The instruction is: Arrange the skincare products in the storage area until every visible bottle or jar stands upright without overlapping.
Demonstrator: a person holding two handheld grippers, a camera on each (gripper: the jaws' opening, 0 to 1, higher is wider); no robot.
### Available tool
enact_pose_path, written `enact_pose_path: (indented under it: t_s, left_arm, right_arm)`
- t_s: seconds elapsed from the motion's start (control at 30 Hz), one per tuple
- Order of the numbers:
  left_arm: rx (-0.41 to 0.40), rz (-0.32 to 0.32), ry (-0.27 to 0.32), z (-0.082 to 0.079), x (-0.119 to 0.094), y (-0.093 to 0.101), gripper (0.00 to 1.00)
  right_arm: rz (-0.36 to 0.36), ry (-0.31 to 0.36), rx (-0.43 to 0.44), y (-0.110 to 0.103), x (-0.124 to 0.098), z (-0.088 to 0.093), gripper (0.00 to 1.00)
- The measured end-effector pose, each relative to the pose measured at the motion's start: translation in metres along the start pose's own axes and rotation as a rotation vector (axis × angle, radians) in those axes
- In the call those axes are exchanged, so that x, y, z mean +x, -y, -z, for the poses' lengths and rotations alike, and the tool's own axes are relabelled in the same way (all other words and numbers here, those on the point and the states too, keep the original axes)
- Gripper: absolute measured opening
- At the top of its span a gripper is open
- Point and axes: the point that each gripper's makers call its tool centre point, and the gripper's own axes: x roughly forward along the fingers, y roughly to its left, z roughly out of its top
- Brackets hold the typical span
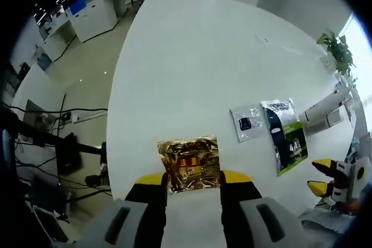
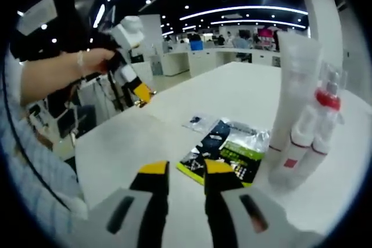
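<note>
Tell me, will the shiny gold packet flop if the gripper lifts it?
Probably. The gold packet looks like thin, crinkled foil lying flat on the white table, so it would likely bend and sag. It seems light, and its glossy surface might slip between the left gripper jaws.

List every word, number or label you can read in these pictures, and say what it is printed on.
"4" (large white numeral, rest blurred): on the green and black sachet.
Gold foil packet between the left gripper jaws: red and yellow label, too blurred to read.
Small clear sachet: dark patch with print, too small to read.
White tube and red-banded bottles: no readable text.
</note>
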Motion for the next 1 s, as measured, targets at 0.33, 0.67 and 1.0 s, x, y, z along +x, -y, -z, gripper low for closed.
enact_pose_path:
  t_s: [0.33, 0.67, 1.0]
  left_arm:
    - [-0.002, 0.065, 0.011, 0.012, -0.002, 0.023, 0.37]
    - [0.003, 0.125, 0.021, 0.021, -0.002, 0.048, 0.36]
    - [-0.018, 0.154, 0.010, 0.037, 0.005, 0.060, 0.36]
  right_arm:
    - [0.023, -0.002, 0.011, 0.007, -0.004, 0.003, 0.21]
    - [0.042, -0.003, 0.014, 0.016, -0.008, 0.002, 0.21]
    - [0.069, 0.001, 0.018, 0.028, -0.015, 0.002, 0.21]
